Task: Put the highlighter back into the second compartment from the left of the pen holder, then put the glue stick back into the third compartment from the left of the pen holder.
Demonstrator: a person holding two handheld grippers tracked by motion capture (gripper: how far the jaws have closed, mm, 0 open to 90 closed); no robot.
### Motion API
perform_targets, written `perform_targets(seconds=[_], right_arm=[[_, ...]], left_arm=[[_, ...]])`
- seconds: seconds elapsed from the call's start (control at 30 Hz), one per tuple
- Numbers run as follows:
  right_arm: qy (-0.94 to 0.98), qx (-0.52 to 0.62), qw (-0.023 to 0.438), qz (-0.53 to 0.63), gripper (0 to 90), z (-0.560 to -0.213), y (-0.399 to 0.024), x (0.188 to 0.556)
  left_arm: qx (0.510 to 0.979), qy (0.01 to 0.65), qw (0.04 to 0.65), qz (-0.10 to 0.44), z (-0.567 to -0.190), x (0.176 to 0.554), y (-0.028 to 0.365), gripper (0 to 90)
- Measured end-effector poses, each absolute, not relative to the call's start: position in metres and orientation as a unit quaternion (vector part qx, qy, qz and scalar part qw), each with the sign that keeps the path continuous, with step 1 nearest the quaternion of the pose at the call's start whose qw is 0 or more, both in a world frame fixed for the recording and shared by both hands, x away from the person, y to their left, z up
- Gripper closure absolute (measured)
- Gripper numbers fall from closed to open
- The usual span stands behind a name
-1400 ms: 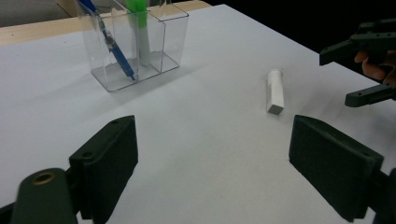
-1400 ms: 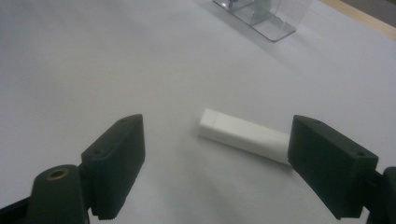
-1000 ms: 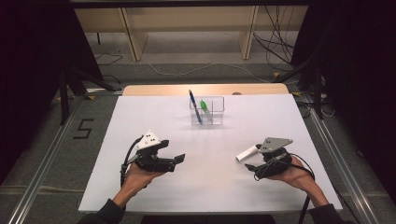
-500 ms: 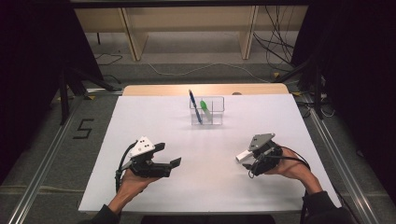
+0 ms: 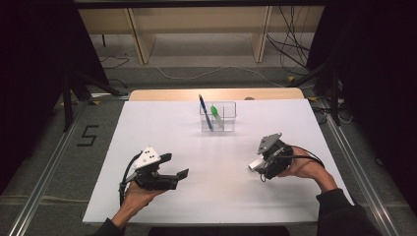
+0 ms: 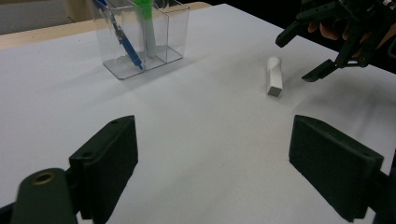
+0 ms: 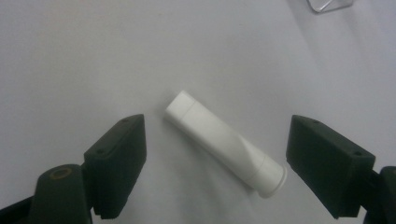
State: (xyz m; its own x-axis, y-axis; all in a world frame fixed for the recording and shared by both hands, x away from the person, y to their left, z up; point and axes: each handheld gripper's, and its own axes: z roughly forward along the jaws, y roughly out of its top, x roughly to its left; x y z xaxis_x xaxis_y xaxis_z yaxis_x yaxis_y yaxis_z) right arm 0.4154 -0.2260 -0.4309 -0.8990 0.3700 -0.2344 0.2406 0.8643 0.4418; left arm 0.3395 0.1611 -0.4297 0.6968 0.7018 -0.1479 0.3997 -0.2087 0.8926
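White covers the table [image 5: 206, 196], and everything sits on it. On the left side, a hand [image 5: 140, 195] holds the left gripper [image 5: 177, 166] just above the table. Its two black jaws are wide apart and hold nothing. In the left gripper view, bare table lies between those jaws.

Farther back, near the middle of the table, stands a clear box [image 5: 218, 117]. A blue pen [image 5: 205, 112] leans in its left part. A green pen [image 5: 215, 112] stands in the next part, just beside the blue one.

To the right lies a small white tube [image 7: 224, 142]. It rests flat on the table, well apart from the box. In the high view the tube [image 5: 255, 164] peeks out at the left edge of the right gripper [image 5: 268, 164].

The right gripper hangs over the tube, held by the other hand [image 5: 307, 169]. Its jaws are wide apart too, one on each side of the tube. In the right gripper view the tube lies slanted between them, and they do not touch it.
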Motion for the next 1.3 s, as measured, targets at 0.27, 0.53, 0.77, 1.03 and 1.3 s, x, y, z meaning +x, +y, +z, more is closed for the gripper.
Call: perform_targets(seconds=[0.27,0.53,0.77,1.03,1.3], right_arm=[[0.960,0.146,0.150,0.188,21.4,-0.431,-0.221,0.422],[0.969,0.125,0.142,0.161,21.8,-0.436,-0.218,0.430],[0.974,0.118,0.130,0.143,22.6,-0.438,-0.216,0.438],[0.979,0.109,0.121,0.126,23.9,-0.444,-0.215,0.441],[0.983,0.087,0.115,0.113,25.5,-0.442,-0.211,0.444]], left_arm=[[0.760,0.364,0.518,0.147,-0.431,0.336,0.162,15.0],[0.760,0.362,0.520,0.146,-0.431,0.336,0.162,15.0],[0.760,0.361,0.519,0.147,-0.431,0.336,0.163,15.0],[0.764,0.358,0.516,0.149,-0.431,0.335,0.163,15.0],[0.763,0.355,0.521,0.145,-0.431,0.333,0.163,15.0]])
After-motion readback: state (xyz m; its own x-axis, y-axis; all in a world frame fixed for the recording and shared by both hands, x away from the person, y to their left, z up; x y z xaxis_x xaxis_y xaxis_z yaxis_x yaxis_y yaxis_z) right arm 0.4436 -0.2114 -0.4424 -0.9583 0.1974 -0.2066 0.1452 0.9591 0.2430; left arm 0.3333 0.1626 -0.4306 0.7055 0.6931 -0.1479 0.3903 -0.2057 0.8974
